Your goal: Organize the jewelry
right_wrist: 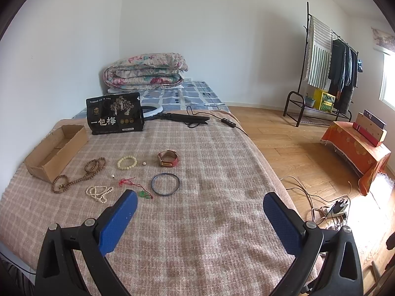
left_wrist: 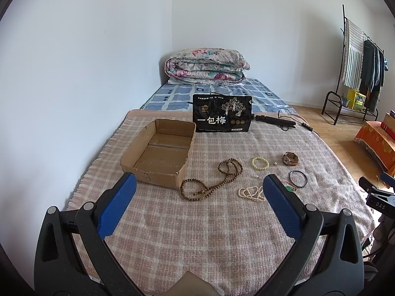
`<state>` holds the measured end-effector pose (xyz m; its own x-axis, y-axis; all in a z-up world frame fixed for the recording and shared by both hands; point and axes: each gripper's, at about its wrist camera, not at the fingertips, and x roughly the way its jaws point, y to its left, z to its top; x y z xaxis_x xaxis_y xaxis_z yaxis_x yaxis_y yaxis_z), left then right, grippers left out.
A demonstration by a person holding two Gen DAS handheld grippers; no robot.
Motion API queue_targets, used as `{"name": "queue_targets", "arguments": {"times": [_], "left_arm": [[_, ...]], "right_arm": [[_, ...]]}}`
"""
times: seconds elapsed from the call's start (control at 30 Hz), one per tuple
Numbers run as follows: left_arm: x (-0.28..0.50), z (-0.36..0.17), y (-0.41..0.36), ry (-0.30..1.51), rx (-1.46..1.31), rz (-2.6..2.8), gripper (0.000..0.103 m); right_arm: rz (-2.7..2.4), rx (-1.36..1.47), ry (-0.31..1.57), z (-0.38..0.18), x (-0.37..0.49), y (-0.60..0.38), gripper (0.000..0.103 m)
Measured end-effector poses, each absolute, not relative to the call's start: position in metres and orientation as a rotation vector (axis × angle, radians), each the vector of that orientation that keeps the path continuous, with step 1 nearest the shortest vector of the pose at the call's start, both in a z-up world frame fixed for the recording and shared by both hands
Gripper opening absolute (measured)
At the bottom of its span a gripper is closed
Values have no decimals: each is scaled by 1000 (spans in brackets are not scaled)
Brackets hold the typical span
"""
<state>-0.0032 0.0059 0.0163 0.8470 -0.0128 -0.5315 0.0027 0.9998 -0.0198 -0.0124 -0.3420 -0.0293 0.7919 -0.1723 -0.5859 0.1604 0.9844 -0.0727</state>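
An open cardboard box (left_wrist: 158,153) (right_wrist: 55,149) sits on the plaid blanket. Beside it lie a brown wooden bead necklace (left_wrist: 214,180) (right_wrist: 79,175), a white pearl strand (left_wrist: 250,193) (right_wrist: 98,192), a cream bead bracelet (left_wrist: 260,163) (right_wrist: 127,162), a watch (left_wrist: 290,158) (right_wrist: 168,158), a dark bangle (left_wrist: 298,178) (right_wrist: 165,184) and a green pendant on red cord (right_wrist: 138,188). My left gripper (left_wrist: 197,190) is open and empty, held above the blanket short of the necklace. My right gripper (right_wrist: 200,204) is open and empty, right of the pendant.
A black snack bag (left_wrist: 222,113) (right_wrist: 114,113) stands behind the box. A ring light with cable (right_wrist: 172,117) lies at the back. A folded floral quilt (left_wrist: 206,65) lies at the far end. The bed's right edge drops to the wood floor (right_wrist: 296,153).
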Motion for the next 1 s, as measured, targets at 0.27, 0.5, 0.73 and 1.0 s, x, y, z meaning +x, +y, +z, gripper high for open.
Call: {"name": "queue_targets", "arguments": {"times": [0.27,0.5,0.73,1.0], "left_arm": [[-2,15,5,563,-19,-10,103],[3,11,4,578,-16,-13,103],[18,1,5,602,-15,-9,103],[44,-18,11,653,-11,-13,103]], "right_arm": [[-179,-19,632,-30,-13,-342,103],[-181,-22,634,-30,-11,-343,103],[-187,-23,641,-29,-6,-348,103],[-185,-49,635,-48,17,-356,103]]}}
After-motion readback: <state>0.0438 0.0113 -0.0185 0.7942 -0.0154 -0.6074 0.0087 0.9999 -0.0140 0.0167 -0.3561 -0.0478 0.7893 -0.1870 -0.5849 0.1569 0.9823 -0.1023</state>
